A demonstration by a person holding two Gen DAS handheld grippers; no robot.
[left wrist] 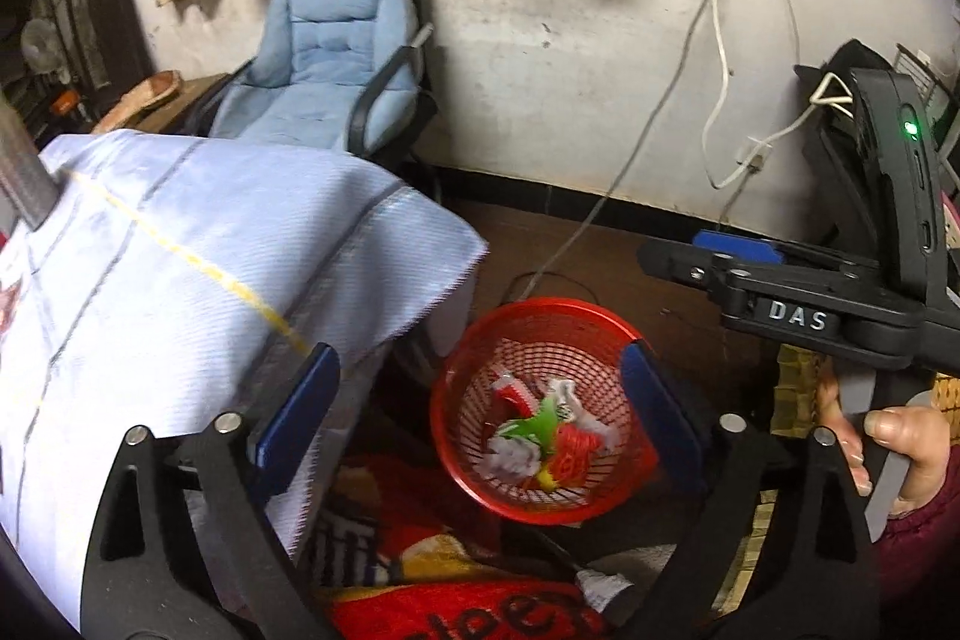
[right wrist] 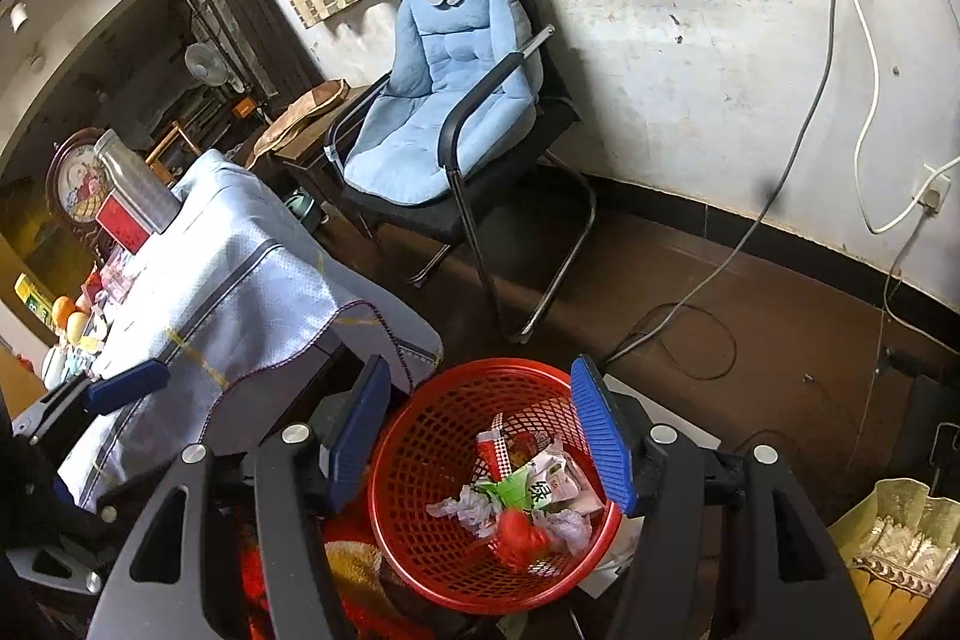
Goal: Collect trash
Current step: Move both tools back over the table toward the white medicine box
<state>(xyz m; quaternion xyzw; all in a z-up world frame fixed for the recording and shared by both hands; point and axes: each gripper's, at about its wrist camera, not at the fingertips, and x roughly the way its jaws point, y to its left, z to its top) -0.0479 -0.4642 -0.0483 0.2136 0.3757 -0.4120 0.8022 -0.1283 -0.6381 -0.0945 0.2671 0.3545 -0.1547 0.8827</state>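
A red mesh trash basket (left wrist: 480, 472) (right wrist: 420, 460) stands on the floor beside the table. It holds crumpled white paper (right wrist: 462, 511), a green and white wrapper (right wrist: 522, 490), a red wrapper (right wrist: 519, 532) and a red and white stick pack (right wrist: 495, 451); the same trash shows in the left wrist view (left wrist: 540, 436). My left gripper (left wrist: 480, 412) is open and empty above the basket. My right gripper (right wrist: 483, 439) is open and empty, right over the basket. The right gripper also shows in the left wrist view (left wrist: 678, 262), held by a hand.
A table under a pale blue cloth (left wrist: 180, 250) (right wrist: 240, 280) stands left of the basket, with a tin and fruit at its far end (right wrist: 129, 193). A blue cushioned chair (right wrist: 444, 112) stands by the wall. Cables (right wrist: 678, 322) lie on the floor. A red printed blanket (left wrist: 456, 610) lies below.
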